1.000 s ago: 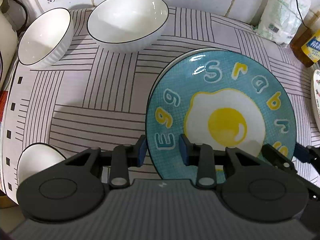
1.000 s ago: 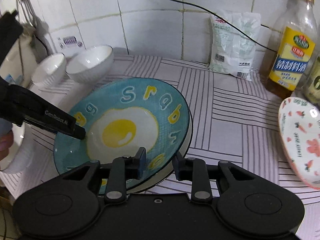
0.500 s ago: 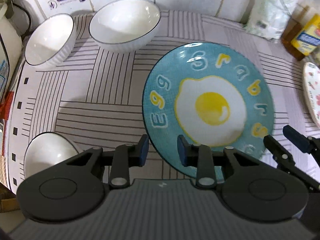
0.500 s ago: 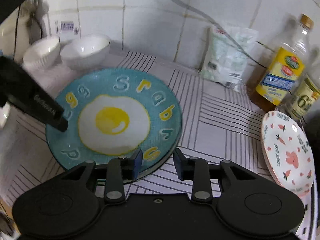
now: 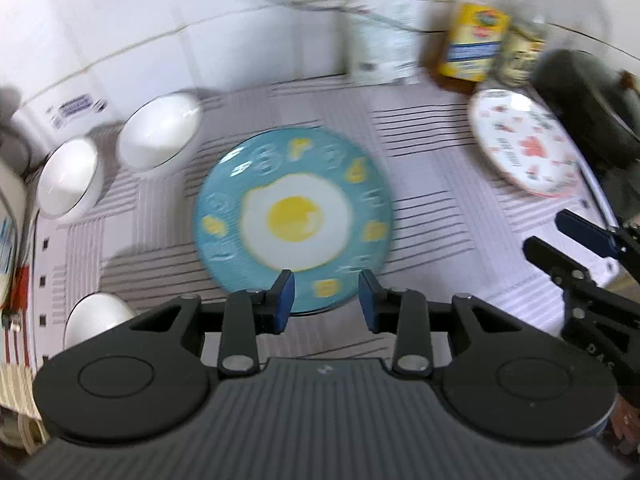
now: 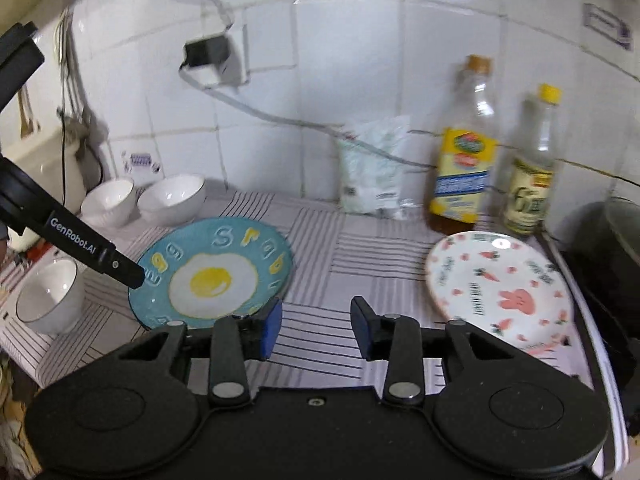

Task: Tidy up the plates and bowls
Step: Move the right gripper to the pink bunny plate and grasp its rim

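A blue plate with a fried-egg print (image 5: 294,218) (image 6: 212,272) lies flat on the striped mat. A white plate with carrot and rabbit prints (image 5: 524,144) (image 6: 500,284) lies at the right. Two white bowls (image 5: 160,132) (image 5: 68,178) stand at the back left, and they also show in the right wrist view (image 6: 172,200) (image 6: 108,202). A third white bowl (image 5: 98,320) (image 6: 50,296) sits at the front left. My left gripper (image 5: 326,300) is open and empty, above the blue plate's near edge. My right gripper (image 6: 316,324) is open and empty, between the two plates.
Two oil bottles (image 6: 464,160) (image 6: 532,168) and a white bag (image 6: 376,172) stand against the tiled wall. A dark pot (image 6: 612,248) sits at the far right. A white appliance (image 6: 44,160) stands at the left. The mat's front edge (image 6: 24,344) is near.
Both grippers have drawn back and risen away from the blue plate, which now lies flat on the mat. The right gripper has swung right toward the rabbit plate.
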Demonstrator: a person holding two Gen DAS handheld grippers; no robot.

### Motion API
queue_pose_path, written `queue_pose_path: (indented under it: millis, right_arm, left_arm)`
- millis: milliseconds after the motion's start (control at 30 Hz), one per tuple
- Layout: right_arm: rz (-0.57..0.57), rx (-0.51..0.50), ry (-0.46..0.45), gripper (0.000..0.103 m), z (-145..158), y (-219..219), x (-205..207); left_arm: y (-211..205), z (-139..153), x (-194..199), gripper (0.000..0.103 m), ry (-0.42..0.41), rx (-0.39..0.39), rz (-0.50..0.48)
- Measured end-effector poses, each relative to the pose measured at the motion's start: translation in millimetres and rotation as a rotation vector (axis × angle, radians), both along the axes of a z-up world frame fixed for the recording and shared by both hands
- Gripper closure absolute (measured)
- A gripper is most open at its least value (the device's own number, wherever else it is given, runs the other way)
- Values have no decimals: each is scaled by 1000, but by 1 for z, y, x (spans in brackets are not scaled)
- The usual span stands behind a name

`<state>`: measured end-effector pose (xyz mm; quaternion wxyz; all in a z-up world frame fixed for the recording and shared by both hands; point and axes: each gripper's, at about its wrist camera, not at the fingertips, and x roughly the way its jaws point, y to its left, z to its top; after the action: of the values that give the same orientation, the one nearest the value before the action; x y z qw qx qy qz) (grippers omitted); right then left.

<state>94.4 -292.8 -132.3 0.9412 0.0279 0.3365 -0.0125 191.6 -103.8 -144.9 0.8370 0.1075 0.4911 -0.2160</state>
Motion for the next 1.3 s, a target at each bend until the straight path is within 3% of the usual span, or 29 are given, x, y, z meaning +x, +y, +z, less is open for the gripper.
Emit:
queue_pose_path:
  millis: [233,467,833,1100,1300]
  right_arm:
    - [-84,17,-89,48,12,-35,-42]
    - [-214,22,-149,35,-7,-73,-66]
    - [-409,83,-143,35,-61,-127,-39]
    - [-549,162,-87,35,-102,-156,-6]
    - [-611,204,-94,35,-117,-170,9]
  left_arm:
    - [-51,29,-20,62,-48,-52,-120]
    - [-91,24,-13,50,-65,-112,-177]
    - [-156,-21,40,29,-99,-164,-229]
    - [-199,-73,91,29,-49,-135,-202]
    - [-221,-101,107,31,-11,-121,-232]
